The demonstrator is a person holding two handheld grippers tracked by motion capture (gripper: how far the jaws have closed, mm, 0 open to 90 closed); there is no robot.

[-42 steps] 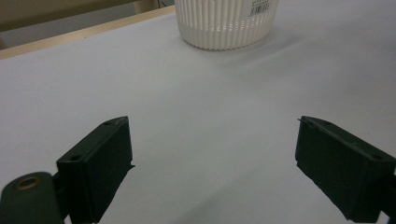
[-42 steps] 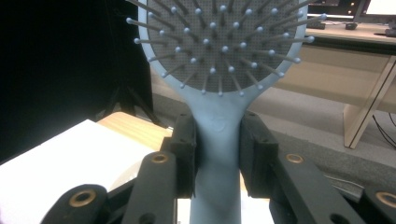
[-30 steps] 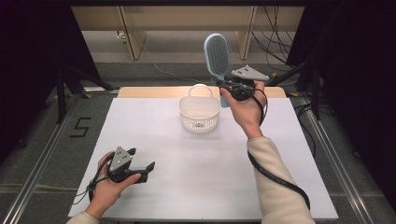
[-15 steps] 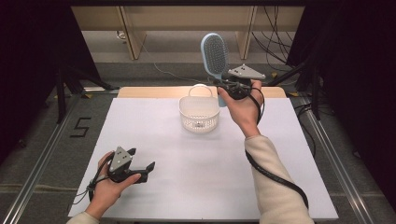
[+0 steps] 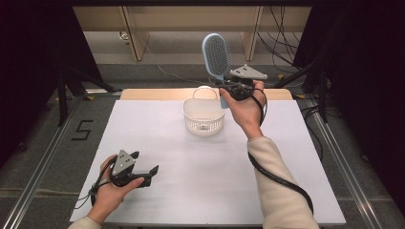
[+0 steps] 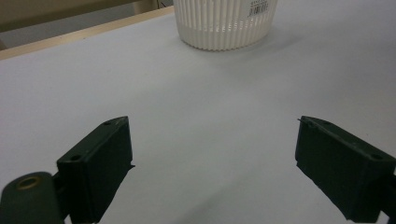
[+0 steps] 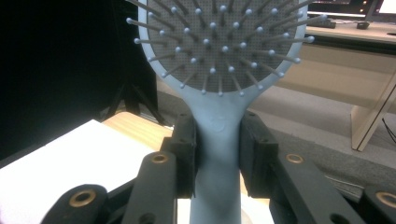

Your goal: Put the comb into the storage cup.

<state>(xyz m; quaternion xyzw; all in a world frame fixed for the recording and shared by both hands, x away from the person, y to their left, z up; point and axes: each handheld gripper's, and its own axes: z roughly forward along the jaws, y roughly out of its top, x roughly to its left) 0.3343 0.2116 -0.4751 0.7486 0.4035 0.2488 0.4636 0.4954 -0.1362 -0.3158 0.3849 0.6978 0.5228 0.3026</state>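
The white tabletop (image 5: pixel 205 186) stands in a dark room. Near its far edge, the basket (image 5: pixel 204 116) hides the hairbrush (image 5: pixel 216 56) handle's end. Your right gripper (image 5: pixel 228 87) fingers clamp this handle, raised upright. Your left gripper (image 5: pixel 143 174) fingers stand wide, empty.

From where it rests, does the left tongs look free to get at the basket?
Probably yes: the left tongs are open and hold nothing, and bare table lies between them and the basket.

Hairbrush (image 7: pixel 219 70) head's top beyond the frame edge
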